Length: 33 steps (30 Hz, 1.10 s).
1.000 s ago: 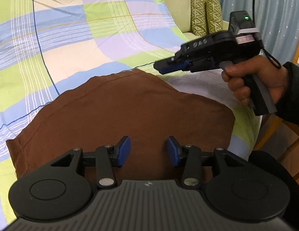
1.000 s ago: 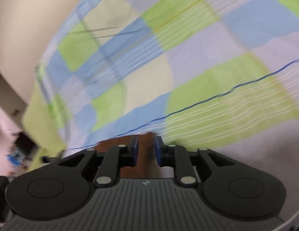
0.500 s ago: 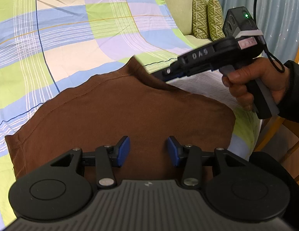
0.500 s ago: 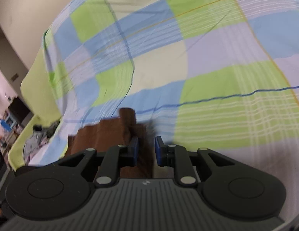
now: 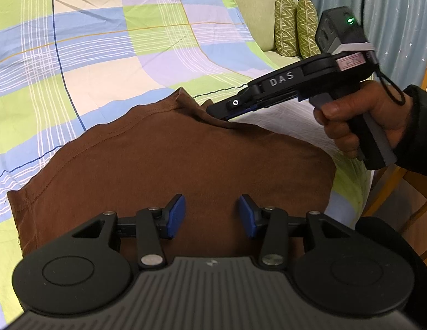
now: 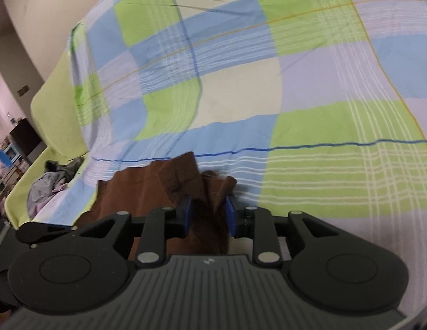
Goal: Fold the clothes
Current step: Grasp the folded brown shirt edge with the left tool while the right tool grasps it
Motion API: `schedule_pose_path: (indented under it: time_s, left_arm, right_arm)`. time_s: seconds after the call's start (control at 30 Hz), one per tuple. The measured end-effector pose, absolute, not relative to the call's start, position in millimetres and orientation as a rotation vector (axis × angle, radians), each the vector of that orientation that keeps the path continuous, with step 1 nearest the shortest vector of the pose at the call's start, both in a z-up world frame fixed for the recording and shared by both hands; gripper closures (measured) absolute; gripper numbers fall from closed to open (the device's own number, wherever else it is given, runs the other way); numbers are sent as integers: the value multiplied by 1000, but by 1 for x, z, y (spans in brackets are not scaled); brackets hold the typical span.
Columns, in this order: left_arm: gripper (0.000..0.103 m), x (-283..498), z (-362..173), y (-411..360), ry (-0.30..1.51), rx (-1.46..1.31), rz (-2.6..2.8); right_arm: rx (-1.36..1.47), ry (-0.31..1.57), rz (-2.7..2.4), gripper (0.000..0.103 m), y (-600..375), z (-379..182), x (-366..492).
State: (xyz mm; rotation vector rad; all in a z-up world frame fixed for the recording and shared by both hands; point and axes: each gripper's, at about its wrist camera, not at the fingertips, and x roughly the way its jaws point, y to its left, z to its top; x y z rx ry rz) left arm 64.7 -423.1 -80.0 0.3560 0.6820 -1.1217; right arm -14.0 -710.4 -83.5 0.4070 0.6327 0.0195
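While the brown garment [image 5: 185, 154] lies part-folded on the bed [image 5: 103, 41], its upper-centre corner is being let go by the right gripper [image 6: 207, 216], jaws opening; the left gripper [image 5: 210, 216] is held spread, empty.

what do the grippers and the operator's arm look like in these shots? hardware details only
Both grippers, left and right, are matte black with blue rubber finger pads and silver pivot screws. The right one carries "DAS" lettering, a pink label, a green LED and a black cable. The hand wears a dark sleeve.
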Motion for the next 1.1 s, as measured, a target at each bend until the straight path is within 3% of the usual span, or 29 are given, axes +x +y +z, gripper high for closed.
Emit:
schedule_pose_path:
  time_s: [0.17,0.23,0.37,0.63,0.77,1.0,1.1]
  left_arm:
    - [53,65,-79,-423,679,353,-1122]
    - [53,65,-78,-424,675,352,-1121]
    - [53,64,-79,-422,670,366,-1127]
    - [53,66,-81,-424,670,376,-1103]
    - [53,64,-77,-421,651,385,-1098]
    - [50,72,-74,-404,639,406,-1029]
    - [50,80,-79,-393,681,409,-969]
  right_arm:
    - [540,632,16,82,-731,-96,-12]
    - [531,632,42,97,-727,-95,-10]
    - [492,601,59,103,-728,-80,-9]
    - [361,639,81,103,-707,-74,32]
    - [447,627,34,101,-724,-84,27]
    - [571,483,-11,97,-733,-67,-52]
    - [533,504,109,96,-703,-74,-70]
